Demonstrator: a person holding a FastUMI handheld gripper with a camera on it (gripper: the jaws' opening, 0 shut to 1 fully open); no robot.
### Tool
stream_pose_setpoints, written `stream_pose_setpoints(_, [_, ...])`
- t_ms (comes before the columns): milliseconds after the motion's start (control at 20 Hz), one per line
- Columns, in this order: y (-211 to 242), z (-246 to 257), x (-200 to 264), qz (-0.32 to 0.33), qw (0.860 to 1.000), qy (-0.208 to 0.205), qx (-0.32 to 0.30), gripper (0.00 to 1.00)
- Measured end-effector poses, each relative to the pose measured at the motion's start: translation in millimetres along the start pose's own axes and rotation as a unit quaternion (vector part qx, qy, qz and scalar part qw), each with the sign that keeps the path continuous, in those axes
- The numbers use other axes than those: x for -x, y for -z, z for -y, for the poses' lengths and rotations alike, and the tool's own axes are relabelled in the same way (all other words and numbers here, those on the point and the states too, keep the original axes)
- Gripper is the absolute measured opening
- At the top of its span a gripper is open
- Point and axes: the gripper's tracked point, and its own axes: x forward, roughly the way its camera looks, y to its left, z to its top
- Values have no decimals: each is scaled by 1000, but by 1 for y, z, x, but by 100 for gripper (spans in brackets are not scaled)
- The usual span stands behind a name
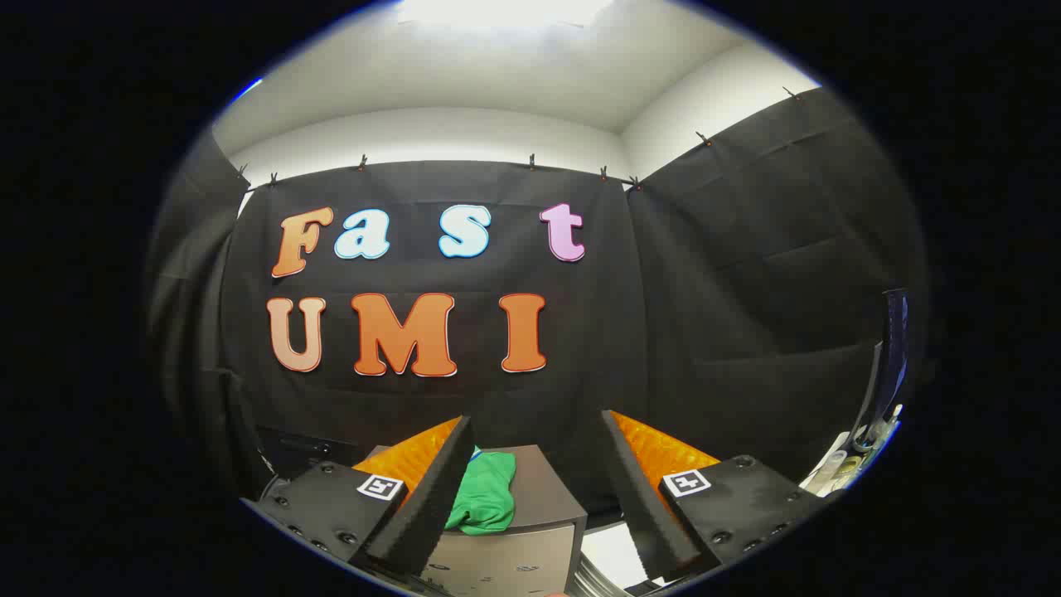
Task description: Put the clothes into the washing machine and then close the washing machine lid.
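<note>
Black cloth walls (729, 274) surround you under a white ceiling (497, 75). Ahead, below your gripper (535, 489), a grey box (543, 497) carries the crumpled green cloth (485, 497), just past the left finger (427, 497). Bottles (854, 456) stand far right. Your fingers are wide apart, holding nothing.

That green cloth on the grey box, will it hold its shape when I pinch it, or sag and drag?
The green cloth lies rumpled and folded on the grey box, so it probably sags rather than holding shape. It looks thin, likely light. One edge droops over the box front, so it may slide off if nudged. The gripper is open, fingers clear of it.
</note>
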Motion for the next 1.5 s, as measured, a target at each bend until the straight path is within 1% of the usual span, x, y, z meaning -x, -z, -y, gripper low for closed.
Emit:
stream_pose_setpoints(450, [5,-4,3,-3,1000,3,3,98])
stream_pose_setpoints(600, [7,-13,0,-8,1000,-3,-2,98])
stream_pose_setpoints(750, [9,-23,-6,-14,1000,-8,7,98])
stream_pose_setpoints(850, [6,-31,-12,-13,1000,-10,18,98])
stream_pose_setpoints(1150, [6,-65,-18,-18,999,7,37,98])
stream_pose_setpoints(1350, [4,-86,-19,-13,999,18,24,98])
stream_pose_setpoints(1500, [4,-98,-23,-13,1000,7,9,98])
